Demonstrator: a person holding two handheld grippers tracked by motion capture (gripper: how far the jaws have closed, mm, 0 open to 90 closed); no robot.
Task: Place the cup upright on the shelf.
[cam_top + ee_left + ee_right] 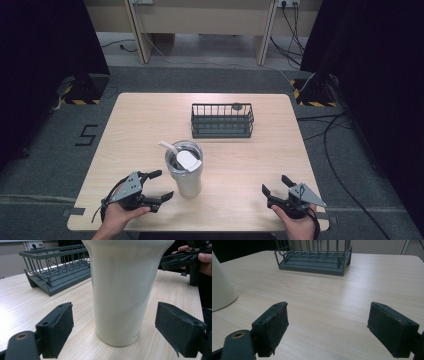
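Near the front edge of the table (pixel 150 107), a little left of centre, stands a tall cream cup (pixel 184 170) with a lid and a white straw (pixel 168 147) poking out on its far-left side. The left gripper (pixel 159 185) sits just beside it with its jaws spread wide on either side of the cup's lower body, apart from it and holding nothing. The right gripper (pixel 275 185) rests well to the right, also wide open and empty. A dark wire basket (pixel 222 120) stands farther back. The risk here looks like tipping: the cup is tall and narrows toward its base, so one pad (pixel 58 328) touching first could shove it over. The smooth, tapered wall may also slip upward from a low squeeze.
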